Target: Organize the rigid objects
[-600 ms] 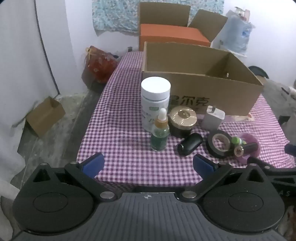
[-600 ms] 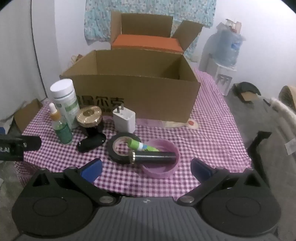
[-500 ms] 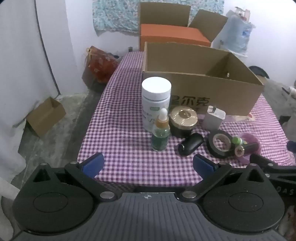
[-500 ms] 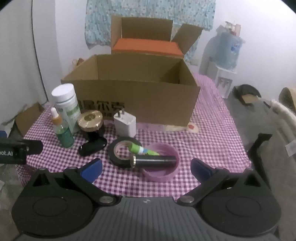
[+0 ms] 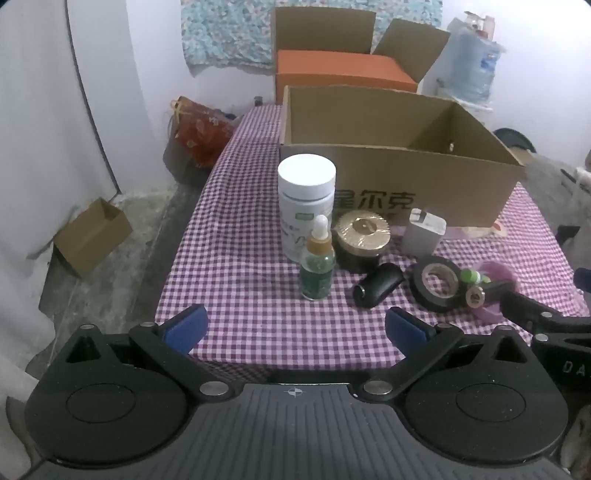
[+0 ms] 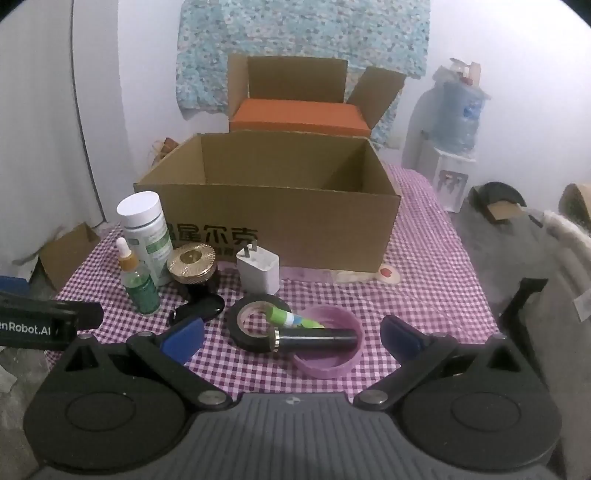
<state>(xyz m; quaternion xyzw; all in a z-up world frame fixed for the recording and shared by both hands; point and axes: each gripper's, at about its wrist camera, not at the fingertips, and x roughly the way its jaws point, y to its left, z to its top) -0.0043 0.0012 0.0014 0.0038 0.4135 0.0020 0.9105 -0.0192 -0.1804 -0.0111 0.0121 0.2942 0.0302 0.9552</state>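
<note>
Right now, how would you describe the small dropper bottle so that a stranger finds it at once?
Find the open cardboard box on the checked cloth. Before its left corner stands a white-capped jar. The dropper bottle stands just before it: smaller, green glass, white teat.

Right gripper (image 6: 291,328) jaws were wide open, nothing between them. Black tube (image 6: 314,338) lay across pink ring (image 6: 328,365) and tape roll (image 6: 240,332) on the desk (image 6: 424,288).

A checked purple-and-white tablecloth (image 5: 236,266) covers the table. Behind it, an open carton (image 6: 295,79) holds an orange box (image 6: 299,116) beneath a blue patterned cloth (image 6: 303,33) hung on the wall. A water dispenser (image 6: 456,122) stands at right; a small cardboard box (image 5: 92,236) and red bag (image 5: 199,133) sit on the floor.
</note>
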